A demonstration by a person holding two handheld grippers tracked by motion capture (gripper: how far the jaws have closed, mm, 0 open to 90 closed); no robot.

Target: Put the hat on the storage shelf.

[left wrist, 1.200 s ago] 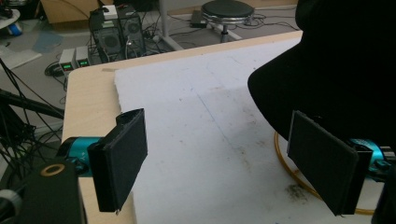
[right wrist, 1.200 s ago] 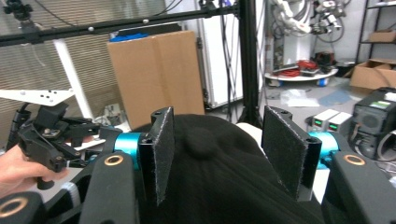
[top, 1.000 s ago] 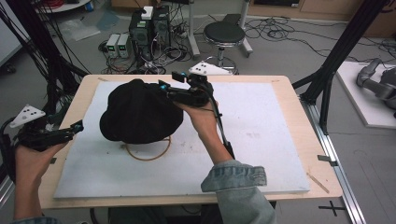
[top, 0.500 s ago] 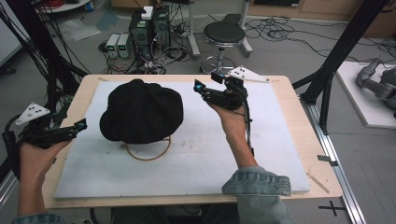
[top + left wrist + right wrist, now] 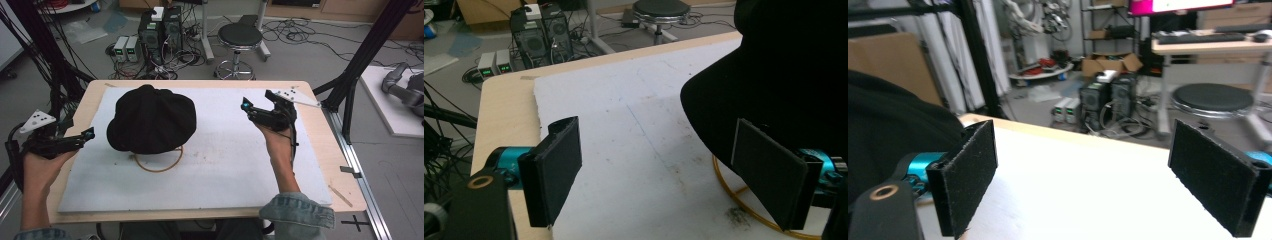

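Black cap [image 5: 151,120] sits draped over a gold wire stand [image 5: 159,161], toward the far left of the white mat [image 5: 235,165] that covers the worktop [image 5: 320,125]; the stand's ring base pokes out on the near side of the cap, so the cap seems to have been set there to keep its shape. Left of the cap, the left hand-held gripper [image 5: 86,135] hovers level at the mat's edge, jaws apart and empty, one pad [image 5: 769,177] just beside the cap's brim, as if ready to steady it. Right of the cap and well apart from it, the right hand-held gripper [image 5: 246,106] has just been opening; its jaws stand wide with nothing between them, judging by that, the cap has been let go.
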